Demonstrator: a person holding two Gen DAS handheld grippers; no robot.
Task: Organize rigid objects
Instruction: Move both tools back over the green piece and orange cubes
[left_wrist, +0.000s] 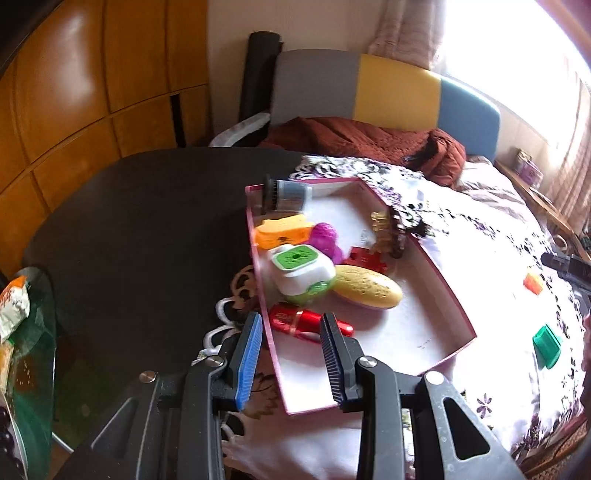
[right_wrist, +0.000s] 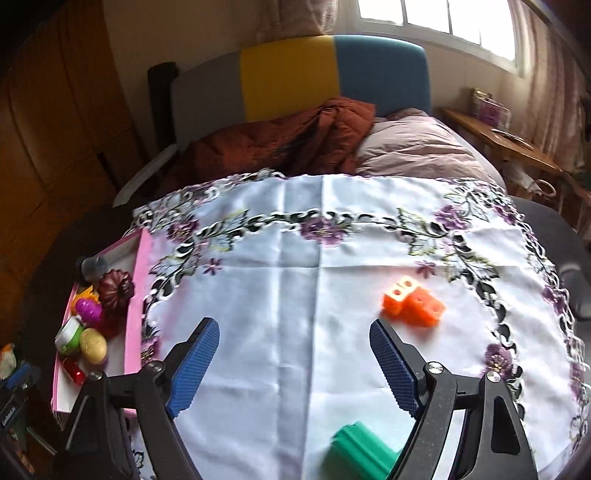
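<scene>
A pink box (left_wrist: 439, 271) lies on the flowered white cloth (right_wrist: 295, 280) and holds several things: a white-and-green gadget (left_wrist: 301, 269), a yellow oblong toy (left_wrist: 365, 291), a red cylinder (left_wrist: 306, 321) and a grey cylinder (left_wrist: 286, 194). My left gripper (left_wrist: 291, 320) straddles the box's near-left wall, one pad outside and one inside with a gap to the wall, so it is open. My right gripper (right_wrist: 292, 325) stands wide open over bare cloth, holding nothing. Orange blocks (right_wrist: 412, 301) lie just beyond its right finger. A green block (right_wrist: 360, 452) sits under that finger.
Behind the cloth is a bed with a rust blanket (right_wrist: 295, 144) and a grey, yellow and blue headboard (right_wrist: 288, 81). A dark tabletop (left_wrist: 147, 221) spreads left of the box. A glass side table with a snack bag (left_wrist: 13, 306) is at far left.
</scene>
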